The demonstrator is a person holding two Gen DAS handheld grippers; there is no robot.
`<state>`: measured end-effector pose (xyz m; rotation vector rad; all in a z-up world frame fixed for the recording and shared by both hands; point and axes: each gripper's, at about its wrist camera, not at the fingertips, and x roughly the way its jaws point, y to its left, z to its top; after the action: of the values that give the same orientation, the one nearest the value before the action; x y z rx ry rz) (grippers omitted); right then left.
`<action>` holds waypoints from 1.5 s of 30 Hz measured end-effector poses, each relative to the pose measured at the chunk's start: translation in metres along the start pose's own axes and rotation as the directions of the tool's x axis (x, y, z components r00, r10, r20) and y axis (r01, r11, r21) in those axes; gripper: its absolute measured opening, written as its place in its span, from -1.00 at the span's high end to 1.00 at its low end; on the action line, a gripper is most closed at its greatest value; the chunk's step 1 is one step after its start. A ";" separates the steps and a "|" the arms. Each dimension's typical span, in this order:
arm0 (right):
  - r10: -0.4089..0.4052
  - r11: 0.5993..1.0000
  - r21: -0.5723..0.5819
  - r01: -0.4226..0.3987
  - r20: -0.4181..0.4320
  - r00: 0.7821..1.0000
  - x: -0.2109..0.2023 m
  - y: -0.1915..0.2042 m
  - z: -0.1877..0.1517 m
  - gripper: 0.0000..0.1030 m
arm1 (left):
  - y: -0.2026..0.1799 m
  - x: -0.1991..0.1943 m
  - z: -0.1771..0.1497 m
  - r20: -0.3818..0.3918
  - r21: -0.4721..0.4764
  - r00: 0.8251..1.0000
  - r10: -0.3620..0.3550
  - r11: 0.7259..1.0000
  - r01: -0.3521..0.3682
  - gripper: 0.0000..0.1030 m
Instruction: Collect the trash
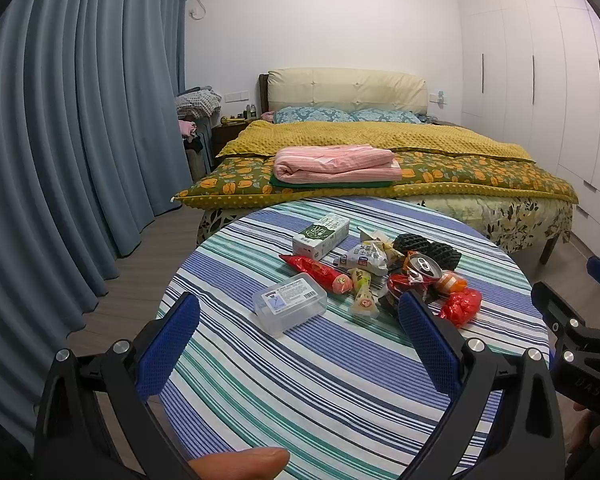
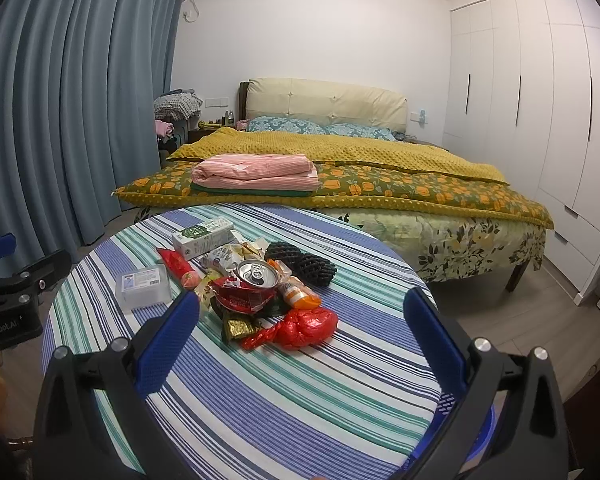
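While both pairs of blue-padded black tongs, the left tongs (image 1: pixel 300 344) and the right tongs (image 2: pixel 300 340), hang spread wide and grasp nothing above the round table with its blue, green and white striped cloth (image 1: pixel 340 392), the trash lies heaped toward the table's far side; a clear plastic box with a label (image 1: pixel 290 304) sits apart on the left; a white and green carton (image 1: pixel 321 235) lies behind; a crushed red drink can (image 2: pixel 249 286) tops the heap, a crumpled red plastic bag (image 2: pixel 306 327) just in front, black foam netting (image 2: pixel 302 265) behind.
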<state>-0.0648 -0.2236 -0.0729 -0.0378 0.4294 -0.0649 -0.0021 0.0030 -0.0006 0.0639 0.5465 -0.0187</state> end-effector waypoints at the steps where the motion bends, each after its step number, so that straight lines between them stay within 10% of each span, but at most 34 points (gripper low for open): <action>1: 0.000 1.000 0.000 0.000 -0.001 1.000 0.000 0.000 0.000 -0.91 | 0.000 0.000 0.000 0.000 0.000 1.000 0.000 1.000 0.000 -0.91; 45: -0.004 1.000 -0.009 0.004 0.001 1.000 -0.005 0.000 0.000 -0.91 | -0.010 0.001 -0.010 -0.007 0.006 1.000 -0.006 1.000 0.006 -0.91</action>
<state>-0.0694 -0.2235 -0.0713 -0.0476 0.4283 -0.0668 -0.0071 -0.0062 -0.0100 0.0681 0.5533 -0.0257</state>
